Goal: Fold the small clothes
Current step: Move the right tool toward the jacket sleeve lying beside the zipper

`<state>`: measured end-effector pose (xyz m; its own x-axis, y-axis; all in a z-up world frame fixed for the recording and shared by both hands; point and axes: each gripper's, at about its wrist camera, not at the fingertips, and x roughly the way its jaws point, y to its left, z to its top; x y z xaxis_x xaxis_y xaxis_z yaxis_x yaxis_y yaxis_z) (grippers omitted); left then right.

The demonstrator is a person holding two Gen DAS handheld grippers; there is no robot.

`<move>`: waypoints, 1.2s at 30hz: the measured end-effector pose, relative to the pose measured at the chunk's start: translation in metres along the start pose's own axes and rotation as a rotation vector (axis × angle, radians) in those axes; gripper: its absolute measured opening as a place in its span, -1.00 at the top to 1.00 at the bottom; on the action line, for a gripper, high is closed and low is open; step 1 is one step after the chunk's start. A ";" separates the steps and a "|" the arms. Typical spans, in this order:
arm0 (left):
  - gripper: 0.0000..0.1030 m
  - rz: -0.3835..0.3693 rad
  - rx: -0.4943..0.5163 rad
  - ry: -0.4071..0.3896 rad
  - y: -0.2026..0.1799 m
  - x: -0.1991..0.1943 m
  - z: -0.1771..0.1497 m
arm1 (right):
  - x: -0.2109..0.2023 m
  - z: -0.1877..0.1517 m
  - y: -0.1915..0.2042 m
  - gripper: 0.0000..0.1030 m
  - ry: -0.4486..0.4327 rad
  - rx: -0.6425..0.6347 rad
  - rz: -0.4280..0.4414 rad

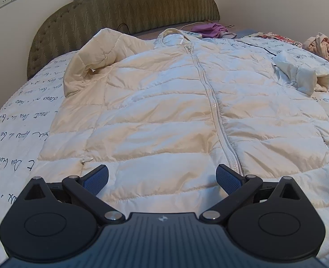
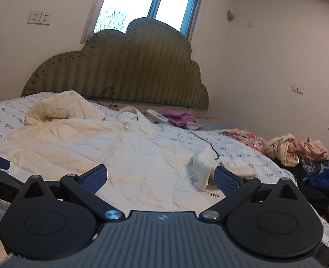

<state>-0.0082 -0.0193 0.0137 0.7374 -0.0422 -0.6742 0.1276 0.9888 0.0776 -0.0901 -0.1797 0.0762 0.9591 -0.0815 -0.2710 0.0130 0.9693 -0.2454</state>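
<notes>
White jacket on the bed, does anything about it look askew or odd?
The white jacket lies flat and zipped, but both sleeves are bunched: the left sleeve is folded up near the shoulder, and the right sleeve is crumpled short.

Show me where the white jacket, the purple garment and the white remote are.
white jacket (image 1: 164, 102), left wrist view, on its quilted front.
purple garment (image 2: 181, 118), right wrist view, on its bunched middle.
white remote (image 2: 156, 115), right wrist view, on its top face.

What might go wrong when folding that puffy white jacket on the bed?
The jacket is puffy and slick-looking, so a thin pinch may slip from the open left gripper. A black cable runs close by its right sleeve, so it might get dragged along. The bunched left sleeve could fold in crooked.
</notes>
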 end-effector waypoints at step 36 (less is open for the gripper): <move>-1.00 0.036 -0.002 -0.069 -0.027 0.023 0.028 | 0.065 -0.029 -0.023 -1.00 0.245 0.197 0.258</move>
<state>0.0241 -0.0506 0.0164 0.7856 -0.0168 -0.6185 0.0990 0.9902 0.0989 -0.0358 -0.2135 0.0373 0.8424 0.1403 -0.5203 -0.1425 0.9891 0.0359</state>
